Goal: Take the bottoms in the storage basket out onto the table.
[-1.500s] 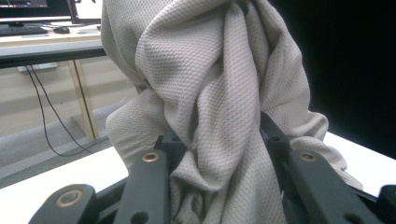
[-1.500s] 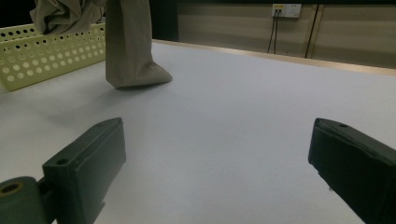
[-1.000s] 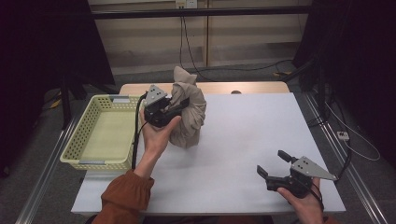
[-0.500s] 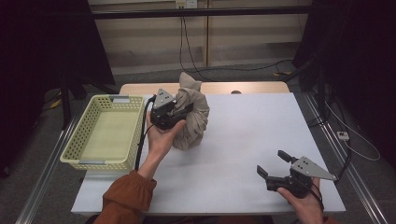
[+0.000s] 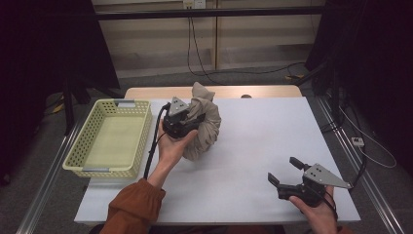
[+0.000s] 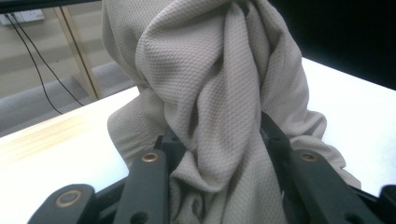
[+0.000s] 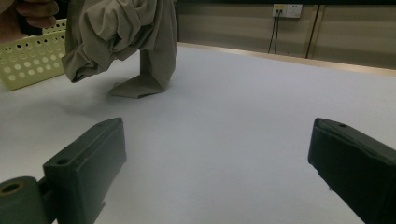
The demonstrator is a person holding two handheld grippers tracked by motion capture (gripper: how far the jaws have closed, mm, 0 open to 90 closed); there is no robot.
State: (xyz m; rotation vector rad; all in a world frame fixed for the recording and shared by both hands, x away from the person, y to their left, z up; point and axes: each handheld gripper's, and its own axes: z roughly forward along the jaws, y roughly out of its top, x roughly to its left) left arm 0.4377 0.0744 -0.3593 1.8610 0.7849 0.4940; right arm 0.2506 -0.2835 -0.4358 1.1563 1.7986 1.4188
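A bunched beige cloth [image 5: 203, 127] hangs over the white table [image 5: 258, 131] near its back left, its lower end touching the tabletop. My left gripper [image 5: 187, 124] is shut on the cloth; in the left gripper view the fabric [image 6: 219, 107] is pinched between both black jaws. In the right gripper view the cloth [image 7: 126, 37] dangles at the far left with a corner resting on the table. My right gripper [image 5: 286, 171] rests low at the table's front right, open, with nothing between its fingers [image 7: 88, 163].
A pale yellow mesh basket [image 5: 80, 153] with nothing inside stands at the table's left edge, close to the cloth. Cables run along the floor behind the table. A metal rail [image 5: 363, 185] lines the right side.
My left gripper has carried the cloth a little down and toward the table's middle, so its lower end now rests on the tabletop. The right gripper has stayed put.
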